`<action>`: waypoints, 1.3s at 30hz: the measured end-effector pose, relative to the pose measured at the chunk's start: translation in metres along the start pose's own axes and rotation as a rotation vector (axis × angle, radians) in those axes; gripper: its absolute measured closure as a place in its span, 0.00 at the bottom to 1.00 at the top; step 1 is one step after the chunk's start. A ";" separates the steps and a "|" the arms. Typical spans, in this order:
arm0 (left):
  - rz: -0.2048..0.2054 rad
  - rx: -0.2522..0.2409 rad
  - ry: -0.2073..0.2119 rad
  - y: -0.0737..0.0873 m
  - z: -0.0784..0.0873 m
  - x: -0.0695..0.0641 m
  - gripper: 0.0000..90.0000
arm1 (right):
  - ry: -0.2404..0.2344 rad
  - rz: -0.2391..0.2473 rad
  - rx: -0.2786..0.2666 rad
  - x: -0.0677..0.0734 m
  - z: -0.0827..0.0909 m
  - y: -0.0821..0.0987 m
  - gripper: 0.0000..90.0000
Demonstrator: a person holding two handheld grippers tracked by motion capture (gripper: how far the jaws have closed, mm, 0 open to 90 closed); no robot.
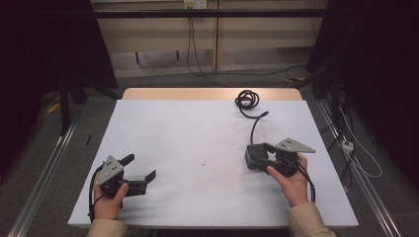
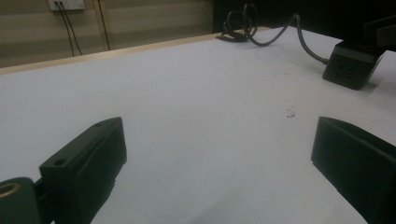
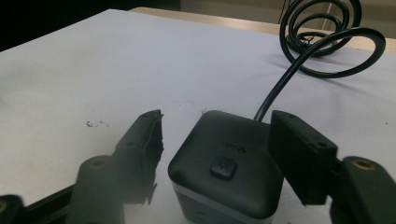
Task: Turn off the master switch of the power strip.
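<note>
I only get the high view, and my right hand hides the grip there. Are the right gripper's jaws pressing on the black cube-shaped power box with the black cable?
Observer: No. In the right gripper view, the right gripper has its jaws on either side of the black cube-shaped power box. A strip of white table shows between one jaw and the box. I cannot tell whether the other jaw touches it.
Operator: Anything on its top face?
Observer: A small square button sits in the middle, with faint lettering just beyond it.
</note>
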State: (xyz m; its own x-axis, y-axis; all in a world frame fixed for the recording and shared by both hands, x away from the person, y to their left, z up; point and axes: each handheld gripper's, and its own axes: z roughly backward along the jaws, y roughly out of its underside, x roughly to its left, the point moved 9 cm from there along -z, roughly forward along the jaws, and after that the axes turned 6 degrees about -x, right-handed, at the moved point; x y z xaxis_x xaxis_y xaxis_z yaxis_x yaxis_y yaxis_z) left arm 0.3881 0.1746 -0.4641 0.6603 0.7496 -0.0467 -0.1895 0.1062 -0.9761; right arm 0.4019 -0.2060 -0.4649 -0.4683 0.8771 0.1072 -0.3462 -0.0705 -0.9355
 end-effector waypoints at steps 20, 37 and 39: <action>0.006 -0.006 -0.004 -0.001 0.001 0.001 0.03 | -0.057 0.012 0.018 0.009 0.007 0.003 0.21; -0.005 0.000 -0.002 0.000 0.002 0.002 0.03 | -0.047 0.028 0.002 0.006 0.016 0.009 0.17; -0.006 0.001 -0.003 0.000 0.002 0.002 0.03 | -0.045 0.024 0.005 0.005 0.018 0.010 0.17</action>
State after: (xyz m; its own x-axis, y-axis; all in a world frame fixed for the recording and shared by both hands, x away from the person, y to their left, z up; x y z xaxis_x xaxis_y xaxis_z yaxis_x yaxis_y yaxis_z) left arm 0.3883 0.1778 -0.4636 0.6595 0.7506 -0.0406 -0.1866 0.1111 -0.9761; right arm 0.3814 -0.2102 -0.4683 -0.5129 0.8526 0.1001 -0.3386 -0.0939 -0.9362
